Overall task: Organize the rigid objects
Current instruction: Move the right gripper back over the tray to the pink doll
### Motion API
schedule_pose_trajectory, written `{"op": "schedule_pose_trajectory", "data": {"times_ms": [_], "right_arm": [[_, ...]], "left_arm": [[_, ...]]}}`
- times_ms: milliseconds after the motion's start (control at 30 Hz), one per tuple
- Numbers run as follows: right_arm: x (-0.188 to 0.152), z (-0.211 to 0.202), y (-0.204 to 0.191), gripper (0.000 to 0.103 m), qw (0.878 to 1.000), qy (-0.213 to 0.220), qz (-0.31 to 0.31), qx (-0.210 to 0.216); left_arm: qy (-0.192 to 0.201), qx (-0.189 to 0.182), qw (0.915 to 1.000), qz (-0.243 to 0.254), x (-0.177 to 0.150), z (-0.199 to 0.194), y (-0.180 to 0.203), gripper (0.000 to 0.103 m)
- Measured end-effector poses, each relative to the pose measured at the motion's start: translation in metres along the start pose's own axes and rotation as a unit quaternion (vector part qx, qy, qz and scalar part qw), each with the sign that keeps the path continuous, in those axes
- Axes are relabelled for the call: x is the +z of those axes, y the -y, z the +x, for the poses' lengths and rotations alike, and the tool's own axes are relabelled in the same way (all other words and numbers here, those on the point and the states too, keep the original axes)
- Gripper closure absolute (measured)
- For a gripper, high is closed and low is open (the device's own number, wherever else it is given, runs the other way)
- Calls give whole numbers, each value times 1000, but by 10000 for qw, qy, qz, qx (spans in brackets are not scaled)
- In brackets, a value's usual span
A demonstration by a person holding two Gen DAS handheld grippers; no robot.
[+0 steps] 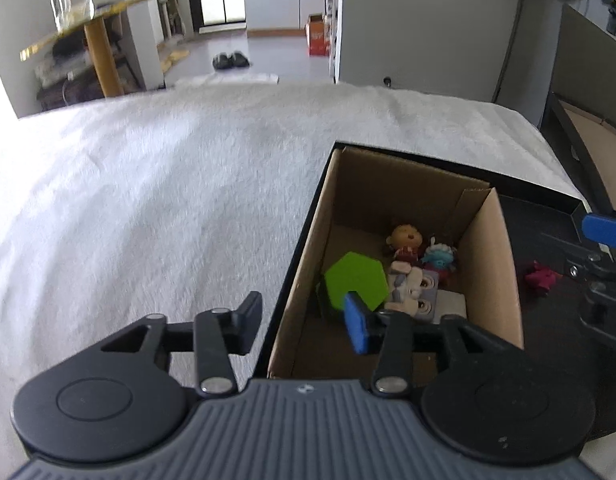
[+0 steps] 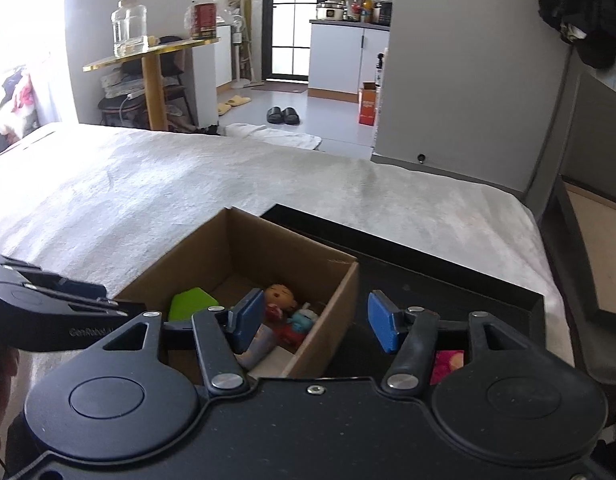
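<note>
Lettering "GenRobot" on left gripper (image 2: 119, 308) — both it and right gripper (image 2: 316, 322) spread, empty.

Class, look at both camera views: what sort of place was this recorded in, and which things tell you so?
Most likely a small lived-in flat: a bed-like surface under a white blanket, slippers on the floor, and a kitchen counter crowded with pots and bottles beyond.

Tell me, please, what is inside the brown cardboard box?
Inside the cardboard box lie a green hexagonal block, a doll with a round orange head, a small blue figure and pale blocks. The near corner of the floor is hidden by the left tongs.
</note>
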State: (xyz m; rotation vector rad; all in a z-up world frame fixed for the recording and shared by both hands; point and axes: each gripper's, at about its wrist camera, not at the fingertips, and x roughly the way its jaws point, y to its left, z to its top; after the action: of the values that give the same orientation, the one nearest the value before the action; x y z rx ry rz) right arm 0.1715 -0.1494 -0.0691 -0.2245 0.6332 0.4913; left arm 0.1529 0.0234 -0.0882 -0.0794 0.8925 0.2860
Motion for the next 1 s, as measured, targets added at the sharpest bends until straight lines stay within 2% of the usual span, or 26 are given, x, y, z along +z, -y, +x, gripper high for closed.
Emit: {"op": "schedule_pose_trajectory", "data": {"times_ms": [67, 267, 800, 933, 1000], "right_arm": [[-3, -2, 5, 45, 10000, -2, 17, -35], [-14, -1, 20, 43, 9998, -60, 78, -156], [-44, 32, 63, 42, 9982, -253, 508, -170], [-55, 46, 69, 48, 9977, -371, 532, -211], [-60, 52, 73, 56, 9974, -406, 564, -203]], "left_arm": [[79, 91, 9998, 150, 2, -3, 8, 48], [251, 96, 9990, 367, 5, -4, 22, 39], [167, 390, 9956, 838, 3, 13, 57, 37], [191, 454, 9948, 897, 2, 15, 61, 37], [188, 512, 9940, 949, 1, 17, 63, 37]]}}
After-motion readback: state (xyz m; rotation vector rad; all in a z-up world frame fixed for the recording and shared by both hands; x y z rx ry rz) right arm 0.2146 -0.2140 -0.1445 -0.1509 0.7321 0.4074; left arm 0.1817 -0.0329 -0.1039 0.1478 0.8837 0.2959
